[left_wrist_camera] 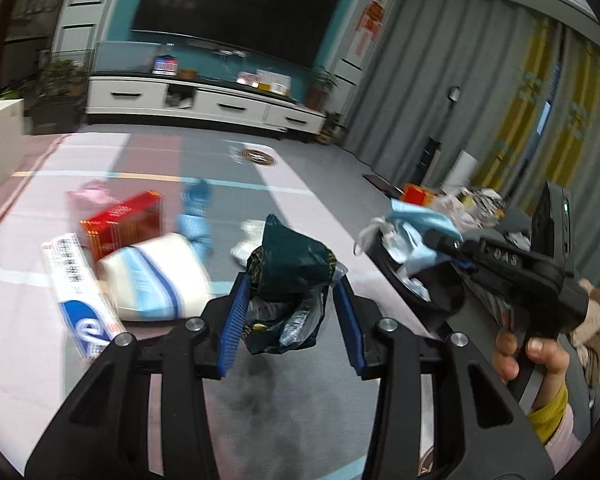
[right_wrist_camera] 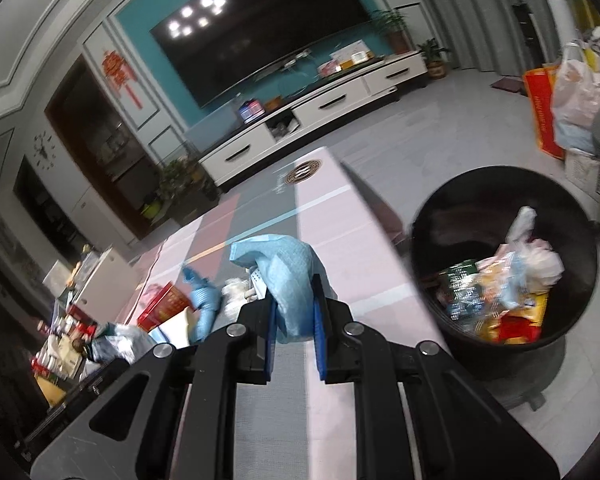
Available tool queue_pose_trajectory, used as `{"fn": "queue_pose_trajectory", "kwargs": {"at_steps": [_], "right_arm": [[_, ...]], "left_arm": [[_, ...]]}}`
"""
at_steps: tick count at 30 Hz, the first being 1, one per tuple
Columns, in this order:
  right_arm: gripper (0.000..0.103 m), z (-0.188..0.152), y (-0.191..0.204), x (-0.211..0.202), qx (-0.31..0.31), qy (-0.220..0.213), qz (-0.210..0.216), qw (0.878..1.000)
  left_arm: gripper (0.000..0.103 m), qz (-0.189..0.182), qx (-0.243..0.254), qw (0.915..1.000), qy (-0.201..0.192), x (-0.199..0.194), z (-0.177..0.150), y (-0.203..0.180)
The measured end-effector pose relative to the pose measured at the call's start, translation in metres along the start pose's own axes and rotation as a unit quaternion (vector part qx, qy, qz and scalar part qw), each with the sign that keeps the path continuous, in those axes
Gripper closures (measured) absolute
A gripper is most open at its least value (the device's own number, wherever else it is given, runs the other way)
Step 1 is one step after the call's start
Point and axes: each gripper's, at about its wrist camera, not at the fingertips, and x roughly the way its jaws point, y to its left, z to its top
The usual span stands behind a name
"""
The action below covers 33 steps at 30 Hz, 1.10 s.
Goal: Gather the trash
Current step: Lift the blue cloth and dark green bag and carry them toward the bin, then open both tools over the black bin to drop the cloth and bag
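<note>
Nearby, black bin (right_wrist_camera: 504, 256) holding trash, left fingers (left_wrist_camera: 236, 312) clamping dark bag (left_wrist_camera: 288, 264), right fingers (right_wrist_camera: 320, 328) pinching blue mask (right_wrist_camera: 280, 276)

A crumpled dark green wrapper (left_wrist_camera: 290, 276) is sitting pinched inside the left gripper (left_wrist_camera: 292, 312). A light blue face mask (right_wrist_camera: 284, 280) is bunching up between the right gripper (right_wrist_camera: 294, 332) pads. The black trash bin (right_wrist_camera: 508, 248), part full of wrappers, is standing to that gripper's right.
</note>
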Motion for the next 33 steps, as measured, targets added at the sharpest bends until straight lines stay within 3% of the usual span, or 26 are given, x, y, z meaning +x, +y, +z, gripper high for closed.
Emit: {"fn": "queue_pose_trajectory", "kwargs": {"at_steps": [5, 18, 22, 33], "right_arm": [[0.087, 0.007, -0.029, -0.021, 0.011, -0.022, -0.027, 0.999], [0.087, 0.022, -0.102, -0.057, 0.068, -0.048, -0.067, 0.994], [0.087, 0.025, -0.115, -0.064, 0.078, -0.053, -0.081, 0.992], [0.086, 0.027, -0.162, -0.064, 0.128, -0.035, -0.111, 0.985]], "left_arm": [[0.059, -0.036, 0.013, 0.9986, 0.037, 0.028, -0.007, -0.033], [0.058, -0.122, 0.04, 0.9894, 0.068, 0.105, 0.008, -0.119], [0.058, -0.13, 0.045, 0.9872, 0.081, 0.137, 0.012, -0.144], [0.054, -0.107, 0.057, 0.9866, 0.109, 0.188, 0.008, -0.177]]}}
